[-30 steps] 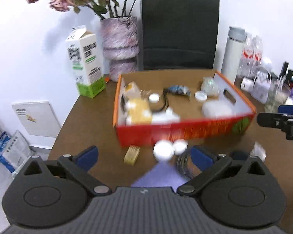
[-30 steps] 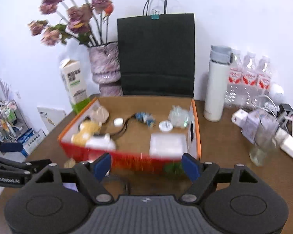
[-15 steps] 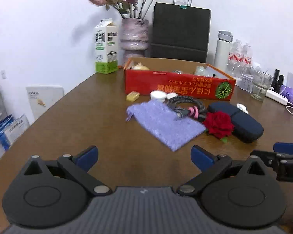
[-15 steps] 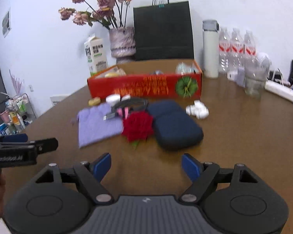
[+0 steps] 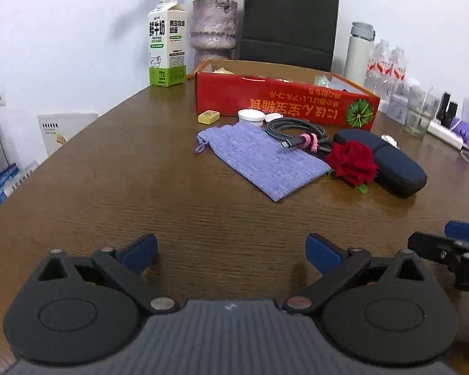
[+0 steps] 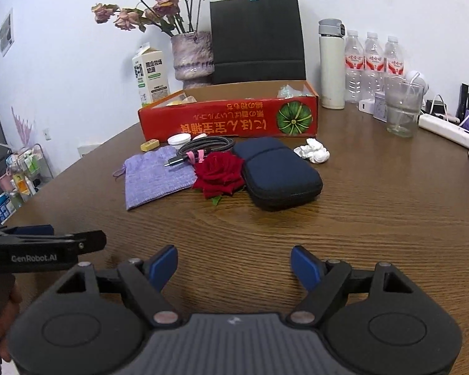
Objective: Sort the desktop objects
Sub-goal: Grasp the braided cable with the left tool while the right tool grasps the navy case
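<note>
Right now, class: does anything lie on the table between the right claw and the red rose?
Nothing visible does. Only bare table lies between the open right claw and the rose. The pouch and case flank the rose on either side.

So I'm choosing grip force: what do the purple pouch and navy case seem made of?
Purple pouch: soft woven fabric, matte, with visible weave and a drawstring. Navy case: probably semi-rigid, cloth-covered shell, matte, rounded shape with a seam around its edge.
</note>
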### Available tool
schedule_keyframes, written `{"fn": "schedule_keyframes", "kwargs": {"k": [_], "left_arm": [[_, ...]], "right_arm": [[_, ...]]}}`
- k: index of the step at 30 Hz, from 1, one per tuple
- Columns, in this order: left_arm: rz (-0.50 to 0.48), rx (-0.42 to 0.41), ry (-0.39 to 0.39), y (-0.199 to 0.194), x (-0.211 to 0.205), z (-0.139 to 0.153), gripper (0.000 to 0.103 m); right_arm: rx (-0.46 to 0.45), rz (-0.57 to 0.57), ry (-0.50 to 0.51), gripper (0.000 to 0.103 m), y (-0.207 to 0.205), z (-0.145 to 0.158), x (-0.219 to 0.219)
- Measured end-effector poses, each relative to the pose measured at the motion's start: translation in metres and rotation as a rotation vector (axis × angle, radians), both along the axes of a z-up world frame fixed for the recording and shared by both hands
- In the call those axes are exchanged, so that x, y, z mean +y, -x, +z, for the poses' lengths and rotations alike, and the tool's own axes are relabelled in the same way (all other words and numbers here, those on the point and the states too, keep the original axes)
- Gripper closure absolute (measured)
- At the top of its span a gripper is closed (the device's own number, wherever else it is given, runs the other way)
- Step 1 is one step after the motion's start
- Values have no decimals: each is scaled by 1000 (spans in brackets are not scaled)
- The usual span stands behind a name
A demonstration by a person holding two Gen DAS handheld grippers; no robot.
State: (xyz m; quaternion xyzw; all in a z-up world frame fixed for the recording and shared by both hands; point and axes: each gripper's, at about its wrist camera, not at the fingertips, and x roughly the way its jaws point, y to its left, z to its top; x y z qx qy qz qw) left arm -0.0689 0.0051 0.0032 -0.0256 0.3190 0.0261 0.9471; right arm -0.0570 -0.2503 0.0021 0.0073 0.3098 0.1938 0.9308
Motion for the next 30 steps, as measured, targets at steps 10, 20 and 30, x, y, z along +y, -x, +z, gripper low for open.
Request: {"fn": "schedule_keyframes", "kwargs": {"k": [10, 20, 30], "left_arm": [[-19, -13, -23, -1, -5, 2, 1], [-299, -152, -20, -95, -27, 55, 28], [-449, 91, -28, -189, -57, 19, 65]], "right_arm": [[19, -18, -3, 24, -9, 1, -5], [-69, 34, 124, 27, -85, 25, -7], [13, 71, 139, 31, -125, 15, -5]]}}
